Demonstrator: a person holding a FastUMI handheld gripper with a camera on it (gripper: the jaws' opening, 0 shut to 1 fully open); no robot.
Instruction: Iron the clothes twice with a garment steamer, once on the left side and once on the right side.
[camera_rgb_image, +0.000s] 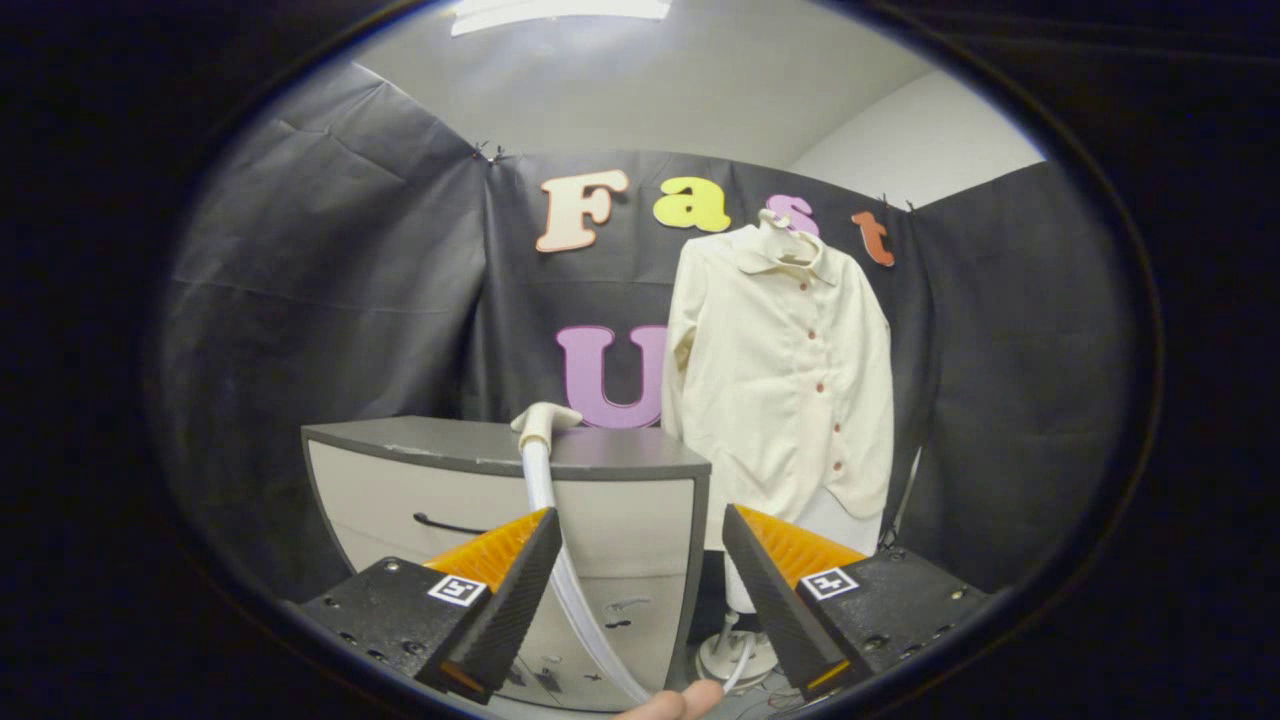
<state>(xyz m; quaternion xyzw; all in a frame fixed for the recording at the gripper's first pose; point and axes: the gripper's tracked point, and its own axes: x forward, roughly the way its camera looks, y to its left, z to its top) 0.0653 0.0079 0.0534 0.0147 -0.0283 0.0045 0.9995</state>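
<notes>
A cream button-up shirt hangs on a mannequin stand against the booth's back wall, beyond my fingers and a little to the right. The white steamer head lies on top of a grey drawer cabinet, straight ahead of the left finger. Its pale hose runs down the cabinet front and passes between my fingers near the left one. My gripper is open and apart from the steamer, with only the hose in the gap. A fingertip of a person's hand shows just below the hose.
The cabinet has a dark handle on its upper drawer. The mannequin's round white base stands on the floor between the cabinet and the right finger. Black cloth walls close in the booth on three sides.
</notes>
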